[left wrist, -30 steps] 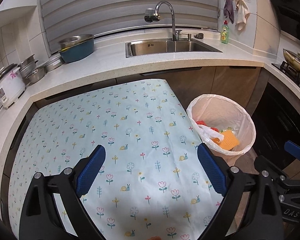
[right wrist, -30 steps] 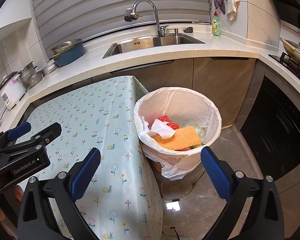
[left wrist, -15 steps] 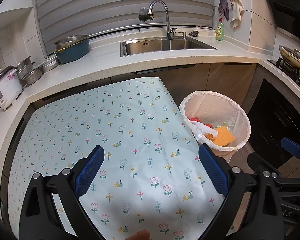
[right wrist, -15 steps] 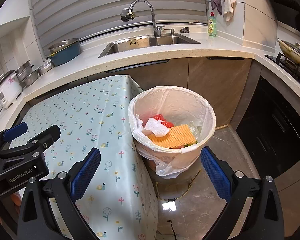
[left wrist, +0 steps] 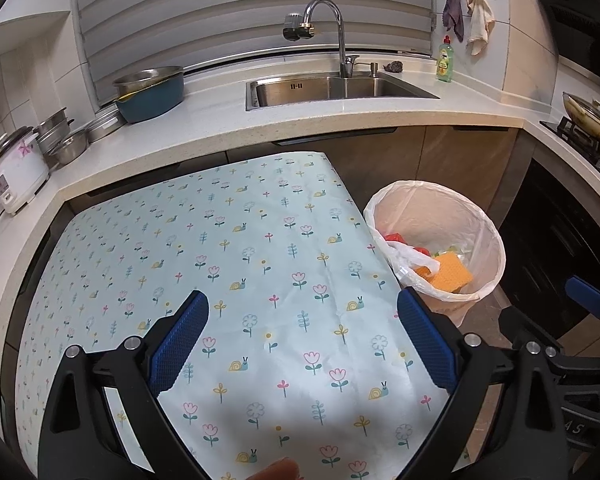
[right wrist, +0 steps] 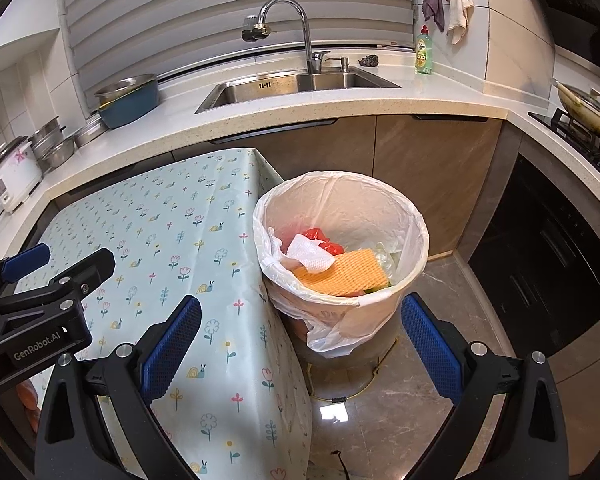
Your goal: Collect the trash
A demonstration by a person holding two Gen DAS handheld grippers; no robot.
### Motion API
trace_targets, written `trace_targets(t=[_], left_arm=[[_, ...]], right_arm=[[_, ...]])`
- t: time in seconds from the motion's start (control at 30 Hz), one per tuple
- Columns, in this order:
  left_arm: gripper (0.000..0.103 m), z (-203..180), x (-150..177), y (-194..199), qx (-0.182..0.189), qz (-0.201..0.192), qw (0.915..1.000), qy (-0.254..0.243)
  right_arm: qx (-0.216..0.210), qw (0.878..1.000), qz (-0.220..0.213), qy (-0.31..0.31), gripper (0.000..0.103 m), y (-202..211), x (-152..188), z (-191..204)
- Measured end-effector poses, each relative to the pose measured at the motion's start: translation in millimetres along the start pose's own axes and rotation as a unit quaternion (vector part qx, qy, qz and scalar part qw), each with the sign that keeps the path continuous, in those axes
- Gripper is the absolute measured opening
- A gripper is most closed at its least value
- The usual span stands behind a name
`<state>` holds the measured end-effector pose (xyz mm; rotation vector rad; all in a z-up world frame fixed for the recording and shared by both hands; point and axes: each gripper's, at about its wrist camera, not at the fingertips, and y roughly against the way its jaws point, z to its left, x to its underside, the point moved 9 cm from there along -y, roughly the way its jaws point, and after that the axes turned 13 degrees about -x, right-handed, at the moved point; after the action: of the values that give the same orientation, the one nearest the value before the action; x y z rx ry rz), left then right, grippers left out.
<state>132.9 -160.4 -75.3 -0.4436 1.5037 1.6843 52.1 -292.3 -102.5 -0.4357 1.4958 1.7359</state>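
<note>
The left gripper [left wrist: 302,338] hangs with its blue-padded jaws spread wide and empty above the pale blue tablecloth printed with flowers and snails [left wrist: 228,248]. The right gripper [right wrist: 300,344], likewise spread and empty, hangs by the table's edge over the round bin lined with a white plastic bag [right wrist: 414,216], which stands on the brown marble floor [right wrist: 384,408] just beside the table. Inside lie an orange waffle-textured sponge cloth [right wrist: 346,274], a crumpled white tissue [right wrist: 310,258] and red scraps [right wrist: 320,238]. Behind runs a speckled white countertop [left wrist: 228,120] with a steel sink [left wrist: 332,88] and chrome tap [left wrist: 324,24]. "GenRobot.AI" is printed on the left gripper's body in the right wrist view.
</note>
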Motion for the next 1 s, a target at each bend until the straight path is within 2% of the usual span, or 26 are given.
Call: trace_targets(t=[1.0], left_arm=[[0.091,6.6,6.8,0.4,-0.016,0.005,0.9998,0.009]], right_arm=[[0.002,1.000,0.006,0.011,0.097,-1.3,3.9,5.2]])
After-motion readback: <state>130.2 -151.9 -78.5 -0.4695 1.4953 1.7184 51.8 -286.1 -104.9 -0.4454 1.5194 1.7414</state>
